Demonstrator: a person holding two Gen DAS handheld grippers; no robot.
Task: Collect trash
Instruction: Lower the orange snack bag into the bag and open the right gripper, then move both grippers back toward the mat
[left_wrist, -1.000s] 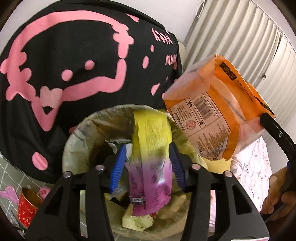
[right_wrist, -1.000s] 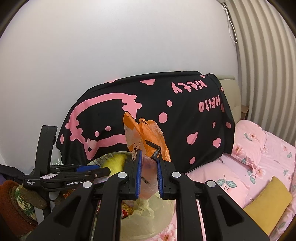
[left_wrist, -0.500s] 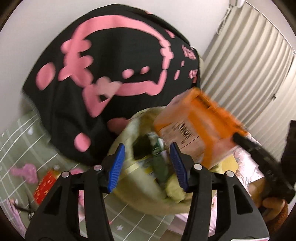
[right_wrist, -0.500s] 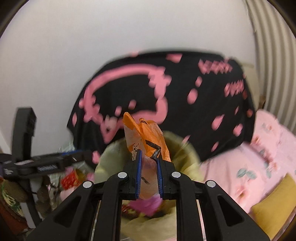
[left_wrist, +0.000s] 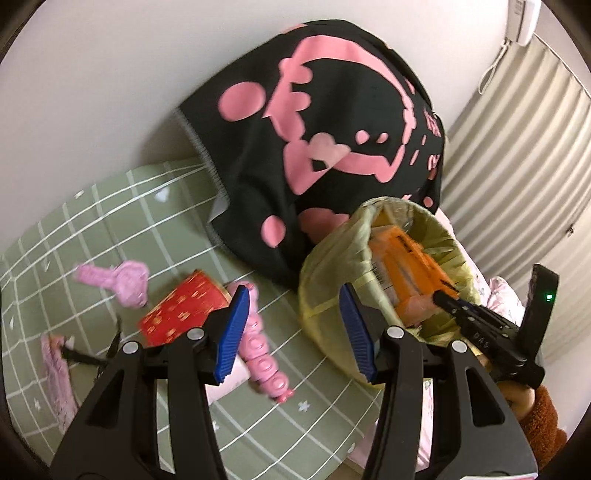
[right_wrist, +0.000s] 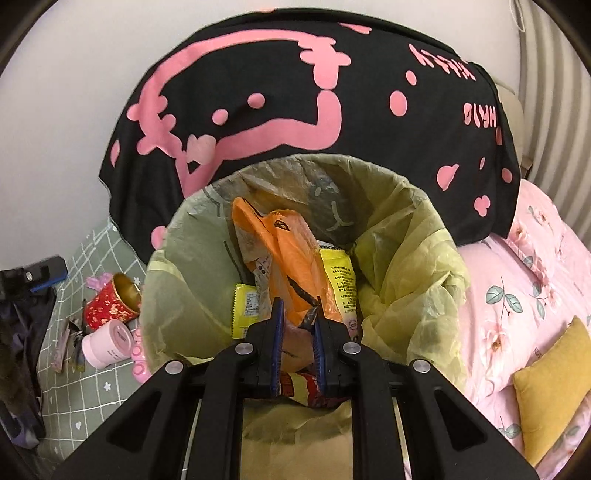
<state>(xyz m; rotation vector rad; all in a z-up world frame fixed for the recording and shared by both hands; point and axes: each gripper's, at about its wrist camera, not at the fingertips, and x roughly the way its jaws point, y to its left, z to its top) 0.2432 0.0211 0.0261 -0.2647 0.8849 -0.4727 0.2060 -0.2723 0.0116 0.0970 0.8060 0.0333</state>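
One orange snack bag (right_wrist: 291, 254) stood inside the lined trash bin (right_wrist: 417, 236), its long axis running up and away from the right gripper (right_wrist: 297, 332), whose fingers clenched its lower edge just above the yellow wrappers (right_wrist: 338, 273). A second earlier that bag hung in the air above the bin's rim; now it sat within the liner. The left gripper (left_wrist: 291, 325), fingers spread and empty where they had held a yellow-and-pink wrapper, had swung away from the bin toward the green mat (left_wrist: 110, 206), where a red tin (left_wrist: 181, 314) and pink bottle (right_wrist: 107, 343) lay beside the bin.
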